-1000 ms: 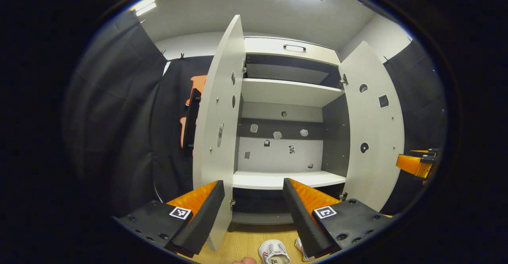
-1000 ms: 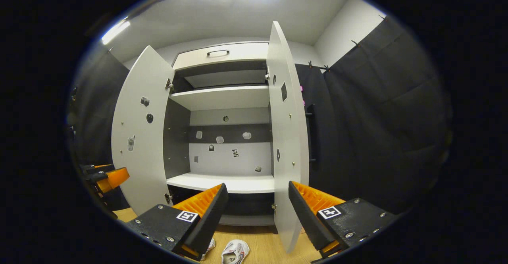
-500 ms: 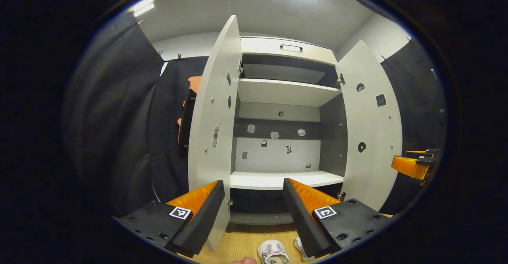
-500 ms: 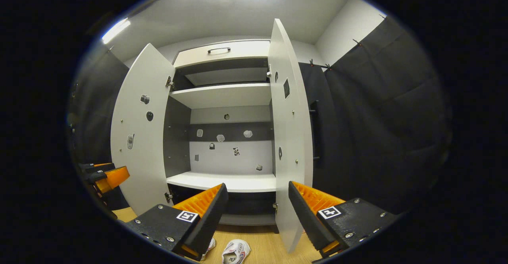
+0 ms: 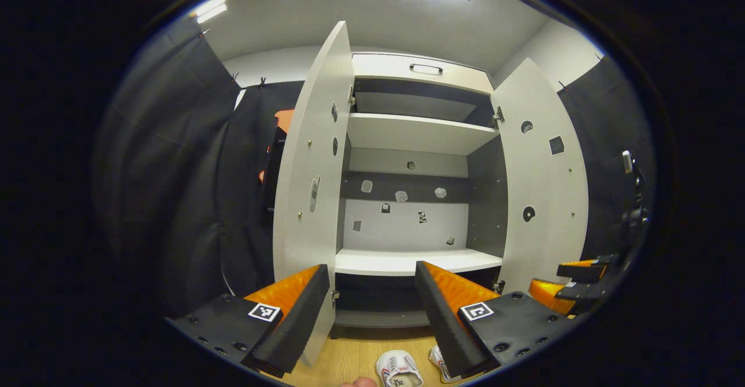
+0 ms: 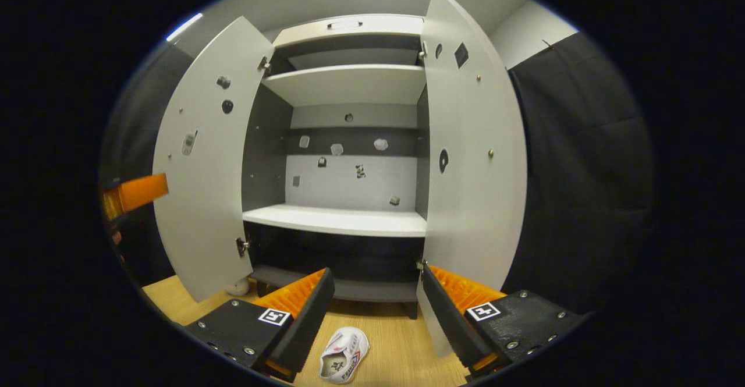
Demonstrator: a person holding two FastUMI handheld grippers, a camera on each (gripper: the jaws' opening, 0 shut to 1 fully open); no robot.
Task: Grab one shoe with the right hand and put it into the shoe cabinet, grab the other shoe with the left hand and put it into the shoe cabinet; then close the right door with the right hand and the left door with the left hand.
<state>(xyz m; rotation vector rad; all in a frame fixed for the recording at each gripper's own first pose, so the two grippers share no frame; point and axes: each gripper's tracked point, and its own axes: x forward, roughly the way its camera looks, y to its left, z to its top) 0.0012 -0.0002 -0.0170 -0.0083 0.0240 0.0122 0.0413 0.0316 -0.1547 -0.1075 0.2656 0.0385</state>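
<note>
A white shoe cabinet (image 5: 407, 262) stands with both doors swung wide, the left door (image 5: 308, 171) and the right door (image 5: 544, 183). On the wooden floor in front lie two white shoes: one (image 5: 398, 369) in plain sight, the other (image 5: 440, 364) half behind my finger. My left gripper (image 5: 372, 311) hangs open and empty above them. The right gripper view looks lower: one shoe (image 6: 343, 355) lies on the floor below and between the fingers of my open, empty right gripper (image 6: 375, 311), facing the cabinet's bottom shelf (image 6: 343, 221).
Black cloth walls close in on both sides. The right gripper (image 5: 567, 285) appears at the right of the left gripper view, and the left gripper (image 6: 134, 194) at the left edge of the right gripper view. A small white object (image 6: 237, 286) sits under the left door (image 6: 204, 171).
My right gripper has dropped and tilted down towards the floor, so the shoe shows more fully between its fingers. The left gripper has barely shifted.
</note>
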